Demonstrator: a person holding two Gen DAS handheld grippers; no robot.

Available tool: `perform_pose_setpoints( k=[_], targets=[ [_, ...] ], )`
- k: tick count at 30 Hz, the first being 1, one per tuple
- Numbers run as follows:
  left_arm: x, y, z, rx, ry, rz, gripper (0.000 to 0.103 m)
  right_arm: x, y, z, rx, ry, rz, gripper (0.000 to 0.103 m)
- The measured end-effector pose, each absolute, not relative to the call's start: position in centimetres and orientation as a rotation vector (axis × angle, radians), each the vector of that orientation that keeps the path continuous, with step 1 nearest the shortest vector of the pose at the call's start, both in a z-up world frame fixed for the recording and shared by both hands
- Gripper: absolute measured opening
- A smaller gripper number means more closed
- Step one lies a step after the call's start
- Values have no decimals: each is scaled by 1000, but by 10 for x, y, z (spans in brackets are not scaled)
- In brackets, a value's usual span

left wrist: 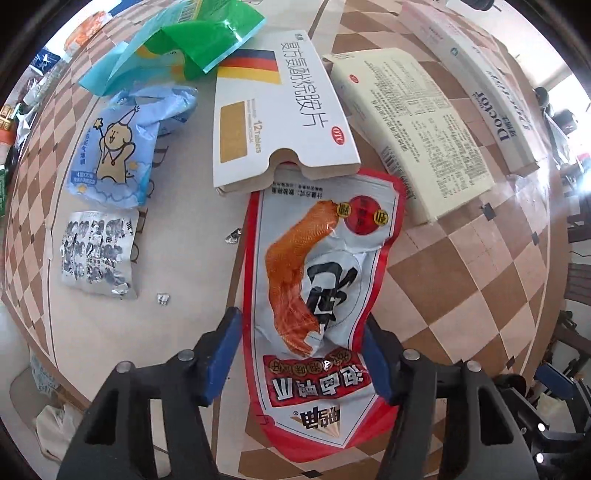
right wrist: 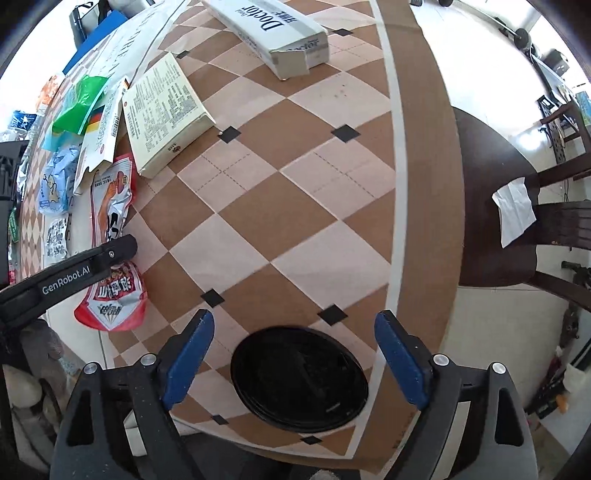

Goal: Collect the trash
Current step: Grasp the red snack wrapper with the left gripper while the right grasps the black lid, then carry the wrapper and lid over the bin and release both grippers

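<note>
Left gripper (left wrist: 301, 354) has its two blue fingers on either side of a red snack wrapper (left wrist: 325, 295) that lies flat on the checkered tablecloth (left wrist: 461, 280); the pads look pressed to the wrapper's edges, so it is clamped on it. Just beyond the wrapper's far end lies a white pill box (left wrist: 280, 110), whose near edge overlaps the wrapper, and beside that a cream box (left wrist: 413, 122) — both flat on the cloth. To the left are a blue wrapper (left wrist: 122, 147) with a cartoon figure, a crumpled silver foil (left wrist: 98, 254) and a green bag (left wrist: 199, 40).

Right gripper (right wrist: 295, 354) hangs with its fingers wide apart over a black round lid (right wrist: 299, 376) near the table edge — it holds nothing. A long box (right wrist: 273, 29) lies farther away.
</note>
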State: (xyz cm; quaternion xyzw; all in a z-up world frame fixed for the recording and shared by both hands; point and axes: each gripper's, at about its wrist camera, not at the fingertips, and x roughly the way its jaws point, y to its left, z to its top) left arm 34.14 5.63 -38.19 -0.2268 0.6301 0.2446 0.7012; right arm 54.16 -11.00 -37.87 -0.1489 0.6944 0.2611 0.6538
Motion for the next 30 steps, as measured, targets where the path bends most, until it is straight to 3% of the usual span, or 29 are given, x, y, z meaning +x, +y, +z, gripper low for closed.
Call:
perform_pose_setpoints(
  k=[5,13,17,20,30],
  targets=[
    [297,33,-384,-434,1419,570,58,518,-122,-386,-362,1580,586,101],
    [239,22,-388,-523,1388,628,58,473,-117,-418,-469,1597,546,103],
    [235,24,-383,-504,1364,634,57,463,-112,-417,-506,1532,509,100],
    [234,13,-376,-490,1343,639,56,456,-113,-407,-500,1491,520,89],
    [222,-2,-364,-520,1283,611,56,445,-131,-391,-413,1497,540,87]
  ],
)
